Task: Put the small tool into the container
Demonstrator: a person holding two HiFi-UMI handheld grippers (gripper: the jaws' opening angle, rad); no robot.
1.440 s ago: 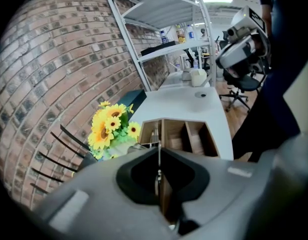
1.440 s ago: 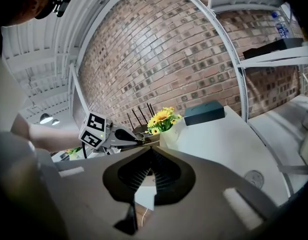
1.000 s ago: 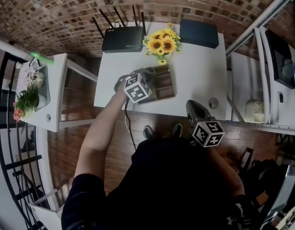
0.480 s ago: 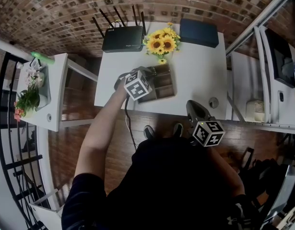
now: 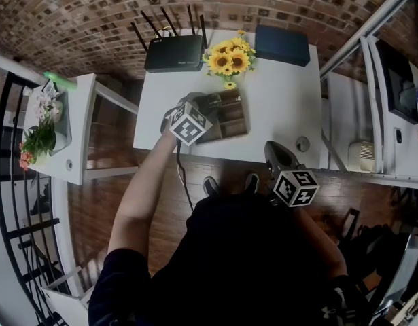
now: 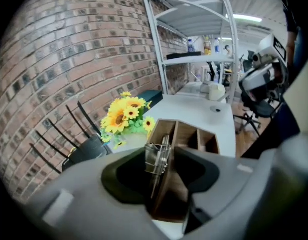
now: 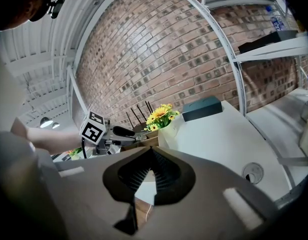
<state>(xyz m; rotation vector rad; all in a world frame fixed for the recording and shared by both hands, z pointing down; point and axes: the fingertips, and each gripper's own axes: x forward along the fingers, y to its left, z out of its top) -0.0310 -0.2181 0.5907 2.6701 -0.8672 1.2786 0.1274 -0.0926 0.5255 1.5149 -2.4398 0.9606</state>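
1. The task looks almost finished to me. The left gripper (image 5: pixel 207 103) hangs right over the wooden container (image 6: pixel 210 143), and its claw is opening, with the pads apart on both sides.
2. The small tool (image 6: pixel 158 159), a thin metal piece, stands between those open jaws. It is upright, at the near wall of the container's end compartment. Whether it already rests on the bottom I cannot tell.
3. What is left, I think: the tool must drop fully inside, and then the gripper must lift away without catching it.
4. The right gripper (image 7: pixel 152 153) waits at the near edge of the white table (image 5: pixel 276 107), its claw closed and empty, well apart from the container.
5. Around: a bunch of sunflowers (image 5: pixel 229 61) is just behind the container, and a black router (image 5: pixel 173 54) and a dark box (image 5: pixel 282 46) are at the far edge.
6. Nothing blocks the opening. Only the flowers are near enough to be brushed on the way up.
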